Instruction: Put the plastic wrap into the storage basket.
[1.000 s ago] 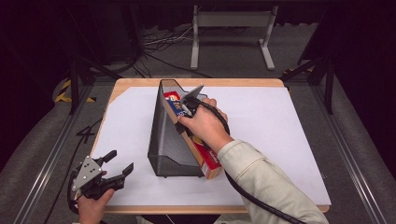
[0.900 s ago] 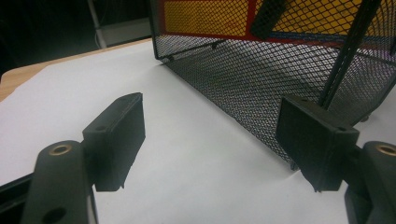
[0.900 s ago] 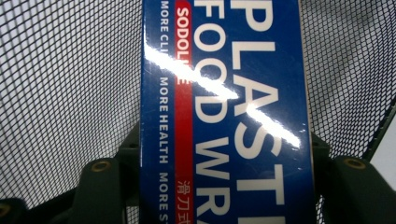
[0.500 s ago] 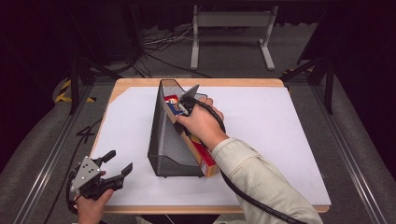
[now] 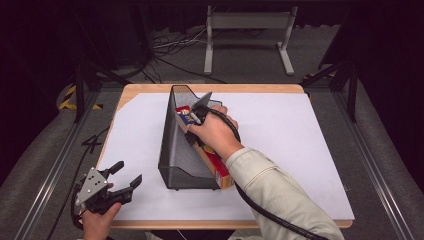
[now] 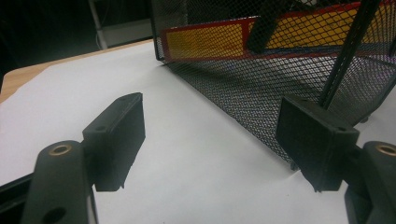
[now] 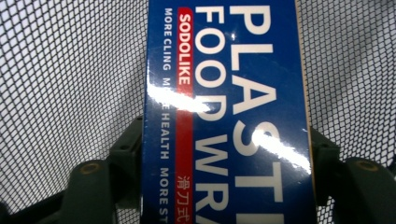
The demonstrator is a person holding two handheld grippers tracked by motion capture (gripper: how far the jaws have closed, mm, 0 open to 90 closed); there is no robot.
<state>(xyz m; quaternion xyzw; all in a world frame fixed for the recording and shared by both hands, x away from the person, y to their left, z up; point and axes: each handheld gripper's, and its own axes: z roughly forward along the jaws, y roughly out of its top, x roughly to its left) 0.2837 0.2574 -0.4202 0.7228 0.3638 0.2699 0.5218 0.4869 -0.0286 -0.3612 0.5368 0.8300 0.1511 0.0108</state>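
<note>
The long blue, red and yellow plastic food wrap box (image 7: pixel 224 116) lies inside the black wire-mesh file holder (image 5: pixel 175 150), between the right gripper (image 5: pixel 196 114) jaws, which have just been opening (contact unclear). The left gripper (image 6: pixel 210 140) hangs open beside the holder.

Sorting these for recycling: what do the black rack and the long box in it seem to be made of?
Rack: probably painted metal mesh, matt black, with see-through diamond holes and stiff rods. Box: likely glossy printed cardboard; light glints across its blue face, and a pale raw edge shows.
</note>
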